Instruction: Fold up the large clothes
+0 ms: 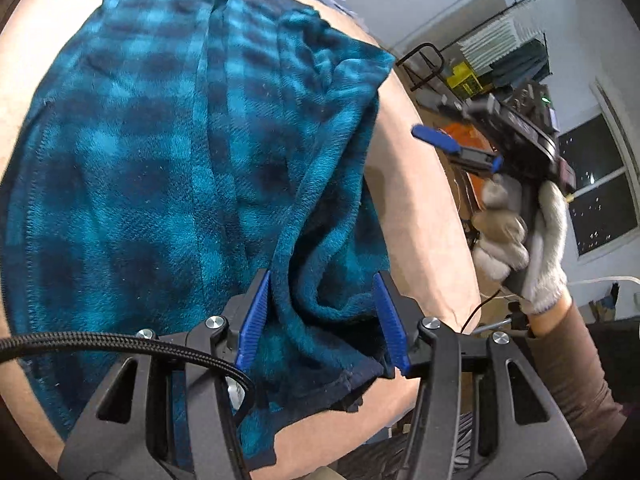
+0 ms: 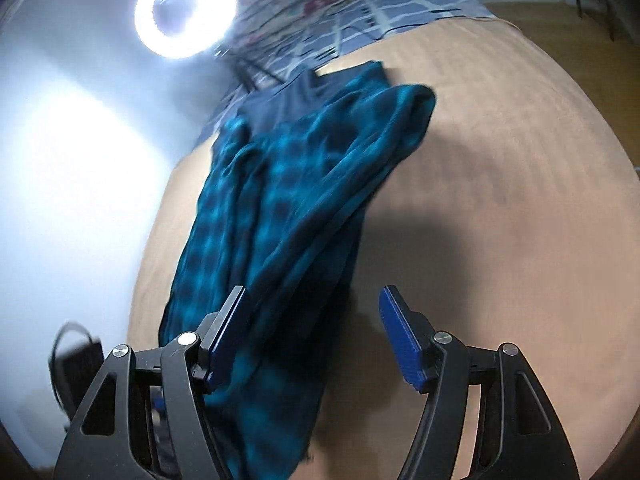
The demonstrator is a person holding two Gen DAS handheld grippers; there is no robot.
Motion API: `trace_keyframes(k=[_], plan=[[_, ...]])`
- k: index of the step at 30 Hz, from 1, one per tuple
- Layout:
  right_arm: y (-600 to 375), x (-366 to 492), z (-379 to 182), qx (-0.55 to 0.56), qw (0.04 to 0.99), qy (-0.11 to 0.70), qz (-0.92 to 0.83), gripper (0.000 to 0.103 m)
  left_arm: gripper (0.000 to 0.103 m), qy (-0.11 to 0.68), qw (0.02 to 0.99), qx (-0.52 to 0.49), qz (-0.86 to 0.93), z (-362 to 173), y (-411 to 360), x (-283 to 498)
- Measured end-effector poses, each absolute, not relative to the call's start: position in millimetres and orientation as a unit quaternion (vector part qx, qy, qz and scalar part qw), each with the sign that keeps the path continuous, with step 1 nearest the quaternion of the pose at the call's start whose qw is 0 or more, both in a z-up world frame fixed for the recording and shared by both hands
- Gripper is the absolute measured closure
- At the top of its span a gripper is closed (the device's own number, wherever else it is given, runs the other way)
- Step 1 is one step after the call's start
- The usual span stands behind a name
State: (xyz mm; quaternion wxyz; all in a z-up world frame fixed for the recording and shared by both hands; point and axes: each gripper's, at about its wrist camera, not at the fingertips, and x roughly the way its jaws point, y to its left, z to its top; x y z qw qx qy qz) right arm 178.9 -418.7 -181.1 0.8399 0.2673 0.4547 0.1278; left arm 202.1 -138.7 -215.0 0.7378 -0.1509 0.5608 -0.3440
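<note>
Bare tan bed surface (image 2: 500, 200) lies open to the right of the teal plaid garment (image 2: 288, 200), offering passage there. The left gripper (image 1: 322, 320) stands spread with bunched fabric filling the gap between its blue pads. The right gripper (image 2: 312, 344), held wide apart, hovers over the garment's edge. A ring light (image 2: 184, 12) glares beyond.

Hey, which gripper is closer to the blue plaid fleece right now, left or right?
Left. The left gripper has its open fingers straddling a bunched fold of the plaid fleece. The right gripper is open too, held off beside the bed, clear of the cloth.
</note>
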Motion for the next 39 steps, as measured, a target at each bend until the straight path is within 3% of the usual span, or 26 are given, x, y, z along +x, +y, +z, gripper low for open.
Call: trace_keyframes(k=[10, 15, 16, 18, 19, 20, 31, 39], plan=[[-465.7, 264.4, -221.7, 0.385, 0.824, 0.410, 0.070, 0.037, 0.053, 0.562, 0.727, -0.144, -0.368, -215.6, -144.5, 198.9], [-471.0, 286.6, -238.8, 0.423, 0.809, 0.405, 0.043, 0.037, 0.090, 0.563, 0.724, -0.130, -0.376, -217.5, -148.4, 195.1], [-469.2, 289.1, -239.0, 0.419, 0.810, 0.408, 0.040, 0.038, 0.091, 0.561, 0.725, -0.126, -0.379, -216.7, -149.0, 193.0], [-460.2, 294.9, -233.3, 0.389, 0.819, 0.421, 0.036, 0.063, 0.094, 0.556, 0.728, -0.116, -0.385, -213.9, -150.6, 189.1], [-456.8, 298.4, -231.6, 0.375, 0.822, 0.426, 0.037, 0.083, 0.094, 0.552, 0.730, -0.109, -0.388, -212.2, -151.1, 186.1], [-448.3, 300.5, -223.4, 0.342, 0.832, 0.435, 0.033, 0.090, 0.094, 0.550, 0.731, -0.103, -0.391, -210.7, -151.6, 182.6], [-345.2, 326.9, -156.3, 0.104, 0.889, 0.446, 0.007, 0.094, 0.096, 0.546, 0.730, -0.089, -0.402, -203.6, -146.2, 164.0], [-250.2, 367.0, -185.4, -0.055, 0.877, 0.477, 0.002, 0.094, 0.096, 0.560, 0.727, -0.090, -0.387, -210.9, -148.3, 172.7]])
